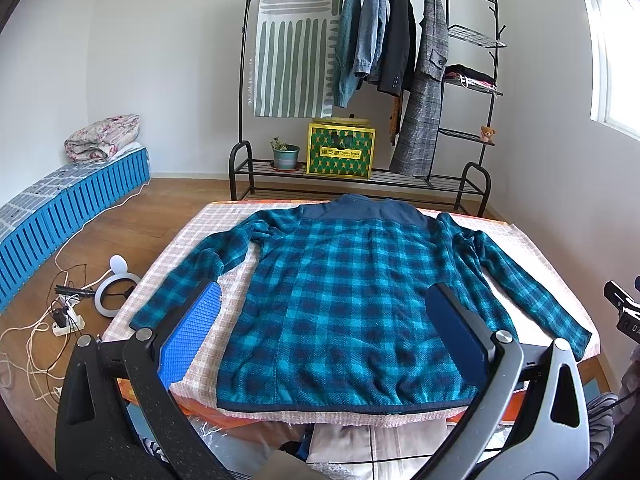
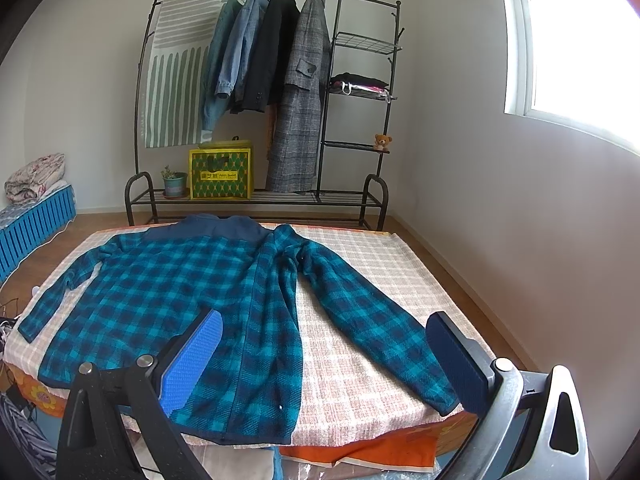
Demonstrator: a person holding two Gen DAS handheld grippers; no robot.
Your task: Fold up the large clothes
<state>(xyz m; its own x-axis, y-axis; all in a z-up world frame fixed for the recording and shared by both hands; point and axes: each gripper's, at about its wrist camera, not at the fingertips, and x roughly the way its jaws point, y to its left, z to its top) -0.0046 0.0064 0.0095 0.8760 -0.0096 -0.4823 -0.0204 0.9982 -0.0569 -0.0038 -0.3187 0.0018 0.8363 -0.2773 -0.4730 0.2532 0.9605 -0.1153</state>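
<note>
I hold both grippers spread wide and empty above the near edge of the table [image 1: 528, 240]. The plaid jacket [image 1: 344, 296] lies flat, back up, ahead of my left gripper [image 1: 324, 320]; its hem sits just under my right gripper [image 2: 324, 344], sleeves splayed outward.

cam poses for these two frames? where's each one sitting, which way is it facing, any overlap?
Left wrist: behind the open left gripper, near the hem, facing the plaid jacket and clothes rack.
Right wrist: behind the open right gripper, over the right sleeve, facing the same way.
Shared: jacket, rack, yellow box.
</note>
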